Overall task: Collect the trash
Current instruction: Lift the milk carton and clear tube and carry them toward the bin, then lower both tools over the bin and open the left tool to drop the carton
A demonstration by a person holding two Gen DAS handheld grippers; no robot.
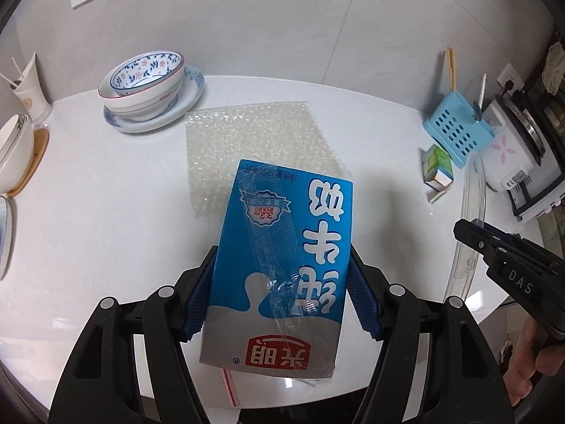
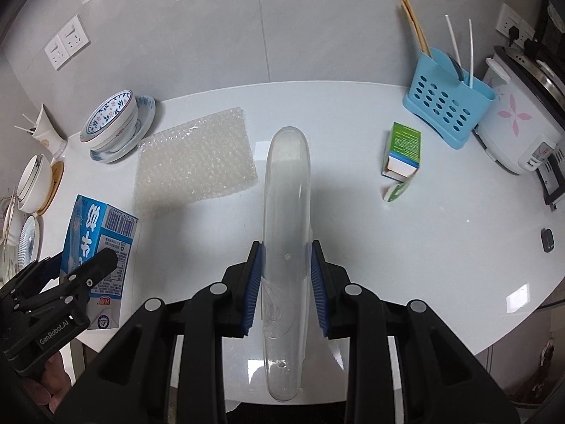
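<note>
**Both grippers loaded, more trash left on the desk**

The left gripper [image 1: 279,275] pinches a blue milk carton [image 1: 282,258] between its jaws — glossy printed card, boxy. The right gripper [image 2: 286,282] clamps a clear, curved plastic lid [image 2: 287,212] edge-on. Judged mid-collection: next comes dropping both in a bin, none visible. Ahead of the jaws lie bubble wrap [image 2: 194,162] and a small green carton [image 2: 404,152].

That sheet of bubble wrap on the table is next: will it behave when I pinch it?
The bubble wrap looks thin, so it will likely sag from whichever edge you pinch. It probably weighs almost nothing and may slide on the glossy table first. Both grippers already hold trash.
</note>
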